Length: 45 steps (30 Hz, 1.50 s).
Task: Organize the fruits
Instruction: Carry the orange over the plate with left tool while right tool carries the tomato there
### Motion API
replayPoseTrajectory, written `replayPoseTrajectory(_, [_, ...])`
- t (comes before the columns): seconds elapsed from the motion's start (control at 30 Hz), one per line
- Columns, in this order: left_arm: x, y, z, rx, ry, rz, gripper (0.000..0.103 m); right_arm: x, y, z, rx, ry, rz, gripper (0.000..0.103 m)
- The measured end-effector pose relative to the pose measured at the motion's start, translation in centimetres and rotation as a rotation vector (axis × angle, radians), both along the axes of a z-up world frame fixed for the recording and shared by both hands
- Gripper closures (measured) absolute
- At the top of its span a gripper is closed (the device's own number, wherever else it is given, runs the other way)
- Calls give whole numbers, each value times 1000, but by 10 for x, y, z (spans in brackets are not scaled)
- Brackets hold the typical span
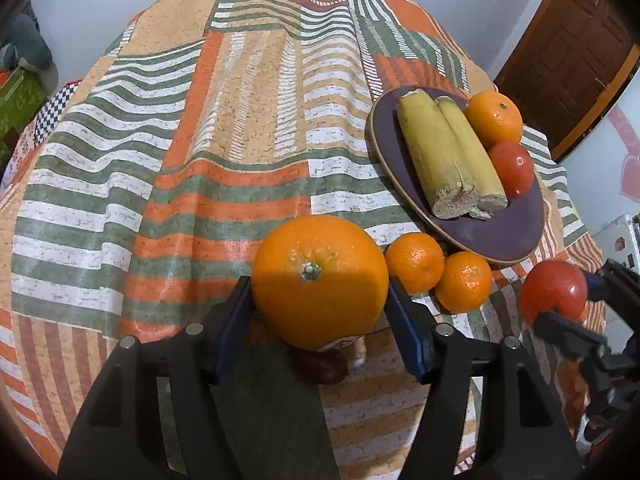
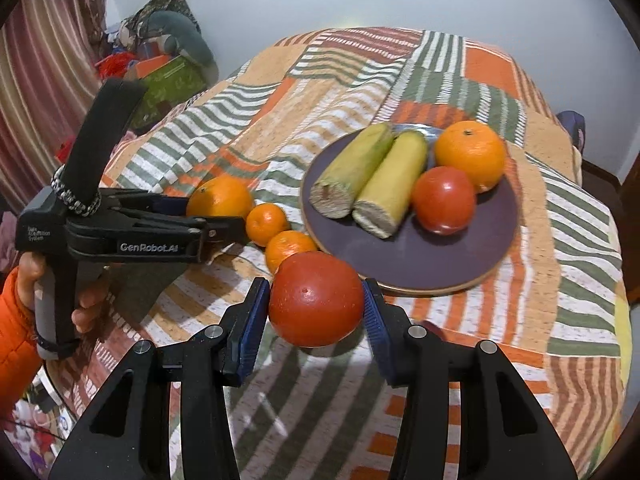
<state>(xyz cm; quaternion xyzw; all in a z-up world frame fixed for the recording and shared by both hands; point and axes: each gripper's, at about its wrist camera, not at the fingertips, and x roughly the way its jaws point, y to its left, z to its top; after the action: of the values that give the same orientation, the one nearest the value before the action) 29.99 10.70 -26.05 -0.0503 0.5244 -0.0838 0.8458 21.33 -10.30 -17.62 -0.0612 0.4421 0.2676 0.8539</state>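
My left gripper (image 1: 320,292) is shut on a big orange (image 1: 320,280), held just above the cloth; the orange also shows in the right wrist view (image 2: 220,198). My right gripper (image 2: 316,304) is shut on a red tomato (image 2: 316,298), near the plate's front edge; the tomato also shows in the left wrist view (image 1: 554,290). A dark purple plate (image 2: 416,256) holds two corn pieces (image 2: 372,176), an orange (image 2: 470,154) and a tomato (image 2: 444,200). Two small mandarins (image 2: 266,224) (image 2: 289,248) lie on the cloth between the grippers.
A striped patchwork cloth (image 1: 180,160) covers the table and drops at its edges. A wooden door (image 1: 568,56) stands to the right behind the table. Clutter and a green box (image 2: 168,80) sit beyond the far left edge.
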Motion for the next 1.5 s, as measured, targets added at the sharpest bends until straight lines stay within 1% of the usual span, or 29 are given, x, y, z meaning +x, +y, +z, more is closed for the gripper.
replayPoseTrajectory(0.07, [-2, -1, 3, 18, 2, 7, 39, 0, -4, 3, 4, -7, -8, 59])
replayPoseTrajectory(0.17, [-8, 1, 11, 9, -4, 27, 39, -1, -10, 8, 10, -18, -15, 59])
replayPoseTrajectory(0.3, [-20, 1, 32, 8, -45, 45, 40, -2, -17, 14, 12, -36, -28, 59])
replayPoseTrajectory(0.53, [-37, -9, 69, 4, -114, 33, 40, -3, -31, 28, 19, -72, -45, 59])
replayPoseTrajectory(0.67, [-40, -19, 84, -3, -148, 23, 39, 1, -39, 36, 22, -94, -57, 59])
replayPoseTrajectory(0.83, [-38, -35, 99, 10, -184, 4, 40, 5, -49, 46, 19, -129, -73, 59])
replayPoseTrajectory(1.0, [-32, -47, 109, -5, -203, -8, 40, 12, -58, 53, 17, -148, -84, 59])
replayPoseTrajectory(1.23, [-17, -64, 115, -17, -217, -28, 40, 28, -73, 56, 17, -168, -105, 59])
replayPoseTrajectory(1.5, [5, -85, 106, -14, -204, -54, 39, 53, -91, 51, 21, -171, -144, 59])
